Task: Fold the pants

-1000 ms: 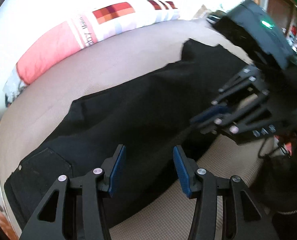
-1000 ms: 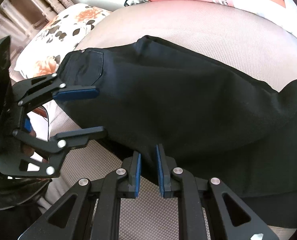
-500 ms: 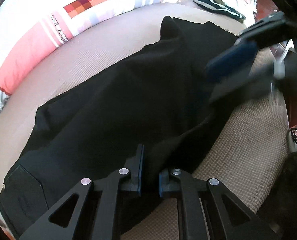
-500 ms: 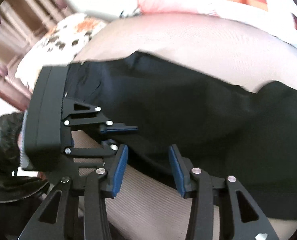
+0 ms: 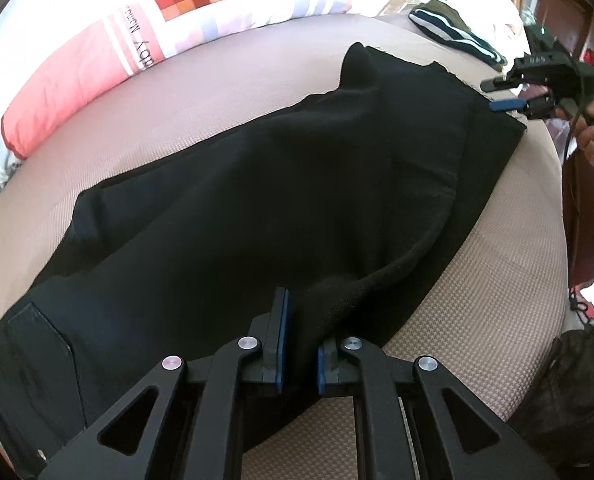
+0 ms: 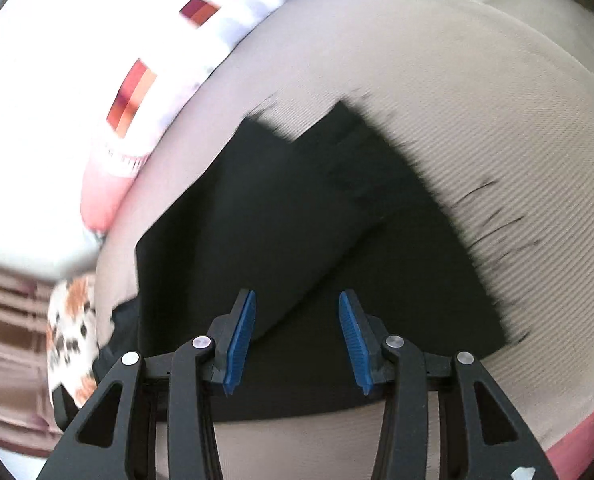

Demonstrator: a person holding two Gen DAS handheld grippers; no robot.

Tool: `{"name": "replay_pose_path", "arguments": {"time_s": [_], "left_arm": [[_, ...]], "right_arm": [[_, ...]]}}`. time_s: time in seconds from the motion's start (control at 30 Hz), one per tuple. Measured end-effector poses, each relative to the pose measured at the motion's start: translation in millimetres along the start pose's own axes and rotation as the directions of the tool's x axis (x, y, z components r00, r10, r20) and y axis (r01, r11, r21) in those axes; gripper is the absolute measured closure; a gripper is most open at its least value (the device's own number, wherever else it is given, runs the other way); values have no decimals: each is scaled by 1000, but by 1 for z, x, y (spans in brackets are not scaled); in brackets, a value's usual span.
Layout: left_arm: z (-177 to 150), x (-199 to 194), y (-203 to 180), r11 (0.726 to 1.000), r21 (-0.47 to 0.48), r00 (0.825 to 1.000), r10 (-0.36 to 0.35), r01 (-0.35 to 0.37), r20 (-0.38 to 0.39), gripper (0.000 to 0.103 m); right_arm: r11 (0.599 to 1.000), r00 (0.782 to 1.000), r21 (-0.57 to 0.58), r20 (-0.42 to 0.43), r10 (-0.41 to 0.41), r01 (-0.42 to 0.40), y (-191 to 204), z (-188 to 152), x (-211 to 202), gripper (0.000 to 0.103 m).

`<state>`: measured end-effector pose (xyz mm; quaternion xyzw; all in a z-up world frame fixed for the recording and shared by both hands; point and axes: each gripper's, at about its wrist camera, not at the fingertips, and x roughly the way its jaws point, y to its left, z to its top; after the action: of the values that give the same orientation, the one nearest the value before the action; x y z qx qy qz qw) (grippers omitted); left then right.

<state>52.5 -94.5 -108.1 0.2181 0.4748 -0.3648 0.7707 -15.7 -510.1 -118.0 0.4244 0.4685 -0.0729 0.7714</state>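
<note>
The black pants (image 5: 281,184) are lying lengthwise from lower left to upper right of the left wrist view on the beige bed (image 5: 497,280), the left gripper (image 5: 297,344) pinching their near edge while the right gripper (image 6: 297,336), jaws spread, is hovering over the leg end.

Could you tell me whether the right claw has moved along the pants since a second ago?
Yes. In the left wrist view the right claw has gone from mid-leg to the far end of the black pants, near the striped garment.

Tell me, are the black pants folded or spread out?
Partly folded: one leg of the black pants lies over the other along the bed, still full length.
</note>
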Motion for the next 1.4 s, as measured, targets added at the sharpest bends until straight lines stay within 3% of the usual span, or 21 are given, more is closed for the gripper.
{"name": "replay_pose_path", "arguments": {"time_s": [0.07,0.27,0.33,0.43,0.57,0.7,0.87,1.1,1.23,1.4], "left_arm": [[-1,-1,1,1000,-9,1000,1,-1,-3,91],[-1,4,1,1000,-27,1000,3,-4,-20,91],[-1,5,1,999,-32,1000,4,-5,-24,91],[-1,5,0,999,-37,1000,7,-8,-25,91],[-1,5,-1,999,-34,1000,6,-7,-24,91],[-1,6,-5,1000,1,1000,13,-13,-17,91],[-3,10,-9,999,35,1000,6,-5,-22,91],[-3,11,-11,998,66,1000,2,-1,-21,91],[-6,11,-12,997,74,1000,-4,5,-12,91],[-4,9,-8,999,34,998,-41,43,-37,80]], "right_arm": [[999,1000,42,4,-10,10,-10,4,5,62],[988,995,127,43,86,-91,-25,31,23,76],[986,995,133,42,91,-95,-21,36,30,91],[996,998,83,41,38,-41,-10,40,28,99],[1000,990,-16,143,5,-3,10,34,-12,100],[994,967,-46,237,-90,103,23,20,-58,101],[970,955,31,171,-242,240,-5,-12,-47,101],[962,948,78,167,-272,262,-26,-29,-48,101],[945,931,68,160,-328,321,-32,-27,-45,102],[954,945,87,139,-298,288,-39,-23,-50,95]]}}
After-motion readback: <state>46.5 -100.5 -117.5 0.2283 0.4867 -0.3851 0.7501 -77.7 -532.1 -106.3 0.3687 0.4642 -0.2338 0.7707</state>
